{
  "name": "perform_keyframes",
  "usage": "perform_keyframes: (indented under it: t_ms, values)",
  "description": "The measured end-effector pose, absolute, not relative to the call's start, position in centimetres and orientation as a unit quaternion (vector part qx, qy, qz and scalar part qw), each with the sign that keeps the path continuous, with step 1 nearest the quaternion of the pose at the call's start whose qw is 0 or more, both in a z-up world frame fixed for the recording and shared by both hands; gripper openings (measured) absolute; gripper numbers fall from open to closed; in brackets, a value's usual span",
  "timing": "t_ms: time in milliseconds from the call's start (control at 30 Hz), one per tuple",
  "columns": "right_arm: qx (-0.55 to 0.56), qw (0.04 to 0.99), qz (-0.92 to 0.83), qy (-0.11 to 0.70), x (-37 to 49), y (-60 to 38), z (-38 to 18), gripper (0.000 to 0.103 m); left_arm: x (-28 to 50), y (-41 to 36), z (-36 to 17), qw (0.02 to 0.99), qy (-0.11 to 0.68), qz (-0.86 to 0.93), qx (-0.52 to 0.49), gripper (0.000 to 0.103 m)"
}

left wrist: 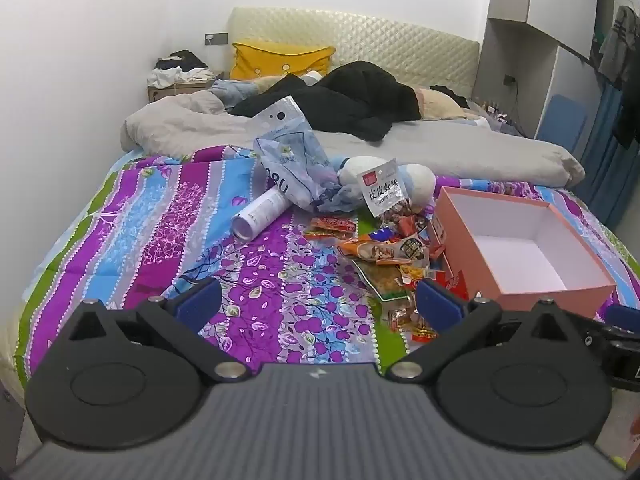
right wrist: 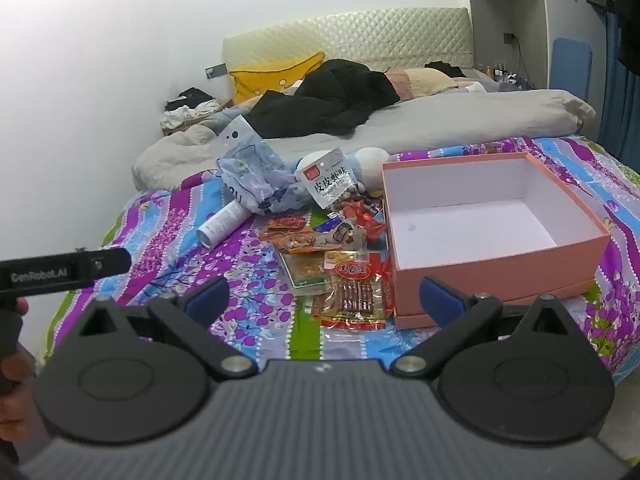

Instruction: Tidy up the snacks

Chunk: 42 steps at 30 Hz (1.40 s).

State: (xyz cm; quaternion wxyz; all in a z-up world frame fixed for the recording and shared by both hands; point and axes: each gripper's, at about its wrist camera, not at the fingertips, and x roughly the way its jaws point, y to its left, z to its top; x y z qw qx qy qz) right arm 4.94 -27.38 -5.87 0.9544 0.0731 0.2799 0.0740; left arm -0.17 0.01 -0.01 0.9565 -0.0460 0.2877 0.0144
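Observation:
A heap of snack packets (left wrist: 394,250) (right wrist: 340,240) lies on the flowered bedspread, left of an open, empty pink box (left wrist: 520,236) (right wrist: 492,220). A white shrimp-snack bag (left wrist: 382,192) (right wrist: 330,184) stands at the back of the heap. A red packet of sticks (right wrist: 354,288) lies nearest, close to the box's front corner. My left gripper (left wrist: 318,306) hovers open over the bedspread short of the heap, nothing between its blue pads. My right gripper (right wrist: 324,300) is open too, above the red packet and the box's near corner.
A white can (left wrist: 260,216) (right wrist: 222,222) lies on its side left of the heap, beside a crumpled blue plastic bag (left wrist: 292,160) (right wrist: 252,172) and a plush toy (left wrist: 416,184). Grey duvet (left wrist: 440,148), black clothes and a yellow pillow fill the far bed. A wardrobe stands right.

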Motion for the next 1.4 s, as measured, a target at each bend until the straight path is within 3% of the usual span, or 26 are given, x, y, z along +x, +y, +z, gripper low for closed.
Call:
perform_keyframes:
  t_ms: [1400]
  values:
    - [0.07, 0.951, 0.056, 0.296, 4.7, -27.8, -7.9, 0.103, 0.0, -1.8, -2.2, 0.947, 0.321, -0.021, -0.029, 0.103]
